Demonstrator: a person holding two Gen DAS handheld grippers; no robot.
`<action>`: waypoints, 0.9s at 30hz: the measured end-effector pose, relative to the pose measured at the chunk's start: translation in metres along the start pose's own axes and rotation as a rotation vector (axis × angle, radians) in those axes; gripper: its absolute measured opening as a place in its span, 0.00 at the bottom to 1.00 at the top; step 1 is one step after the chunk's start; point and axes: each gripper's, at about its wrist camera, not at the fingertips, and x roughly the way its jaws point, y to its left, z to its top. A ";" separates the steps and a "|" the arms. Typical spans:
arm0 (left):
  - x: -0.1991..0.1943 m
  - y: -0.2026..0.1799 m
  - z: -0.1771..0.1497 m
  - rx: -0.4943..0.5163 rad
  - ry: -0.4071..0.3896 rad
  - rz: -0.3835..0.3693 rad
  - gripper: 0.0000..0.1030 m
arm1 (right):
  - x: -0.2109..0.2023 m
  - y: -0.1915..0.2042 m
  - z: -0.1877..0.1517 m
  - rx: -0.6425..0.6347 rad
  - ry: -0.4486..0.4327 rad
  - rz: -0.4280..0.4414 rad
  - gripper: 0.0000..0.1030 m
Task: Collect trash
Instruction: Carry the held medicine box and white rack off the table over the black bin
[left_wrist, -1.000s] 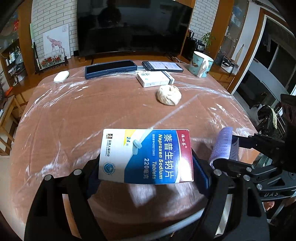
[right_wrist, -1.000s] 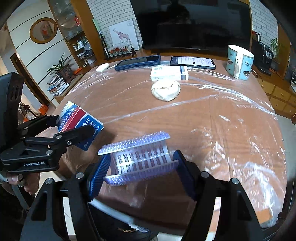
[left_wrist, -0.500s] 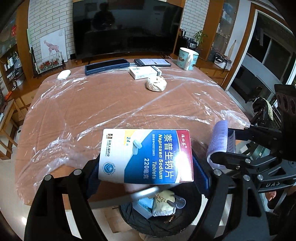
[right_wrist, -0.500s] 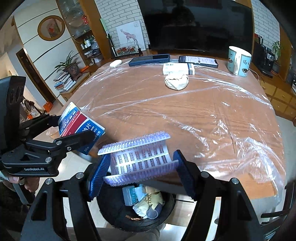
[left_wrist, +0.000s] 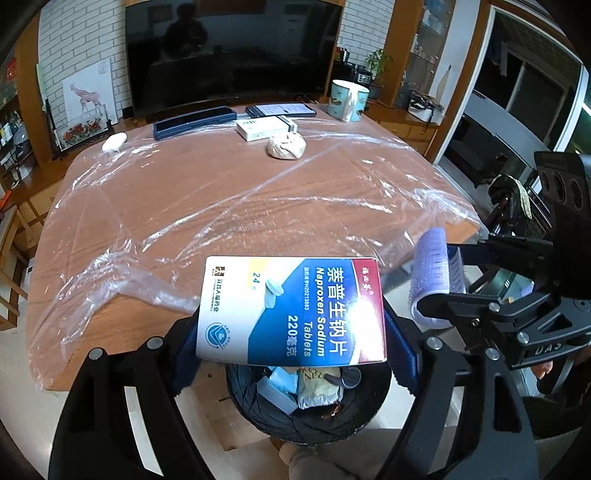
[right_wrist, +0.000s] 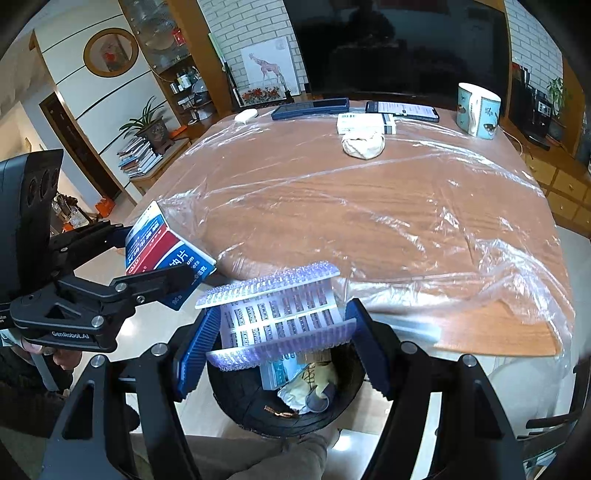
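My left gripper (left_wrist: 291, 332) is shut on a blue, red and white Naproxen tablet box (left_wrist: 291, 310), held flat above a black trash bin (left_wrist: 258, 410) on the floor by the table's near edge. My right gripper (right_wrist: 280, 339) is shut on a purple spiky hair roller (right_wrist: 273, 317), also over the bin (right_wrist: 240, 398). The bin holds a blue-white box, crumpled wrapper and other scraps. In the right wrist view the left gripper with the box (right_wrist: 166, 251) is at left; in the left wrist view the roller (left_wrist: 430, 273) is at right. A crumpled beige paper ball (left_wrist: 286, 145) lies far on the table.
The wooden table (left_wrist: 221, 192) is covered with loose plastic film. At its far side lie a white medicine box (left_wrist: 264, 127), two phones (left_wrist: 194, 120), a white mouse-like object (left_wrist: 114, 141) and a mug (left_wrist: 347, 99). A TV stands behind.
Both grippers have pulled back from over the table to beyond its near edge. The trash bin has come into view below the held box and roller.
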 end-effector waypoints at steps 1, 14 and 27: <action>-0.001 -0.001 -0.002 0.004 0.002 -0.003 0.80 | 0.000 0.001 -0.002 0.000 0.002 0.000 0.68; -0.012 -0.012 -0.027 0.083 0.036 -0.045 0.80 | -0.005 0.015 -0.026 0.013 0.028 -0.012 0.68; -0.005 -0.015 -0.050 0.131 0.092 -0.073 0.80 | 0.008 0.018 -0.048 0.064 0.073 -0.036 0.68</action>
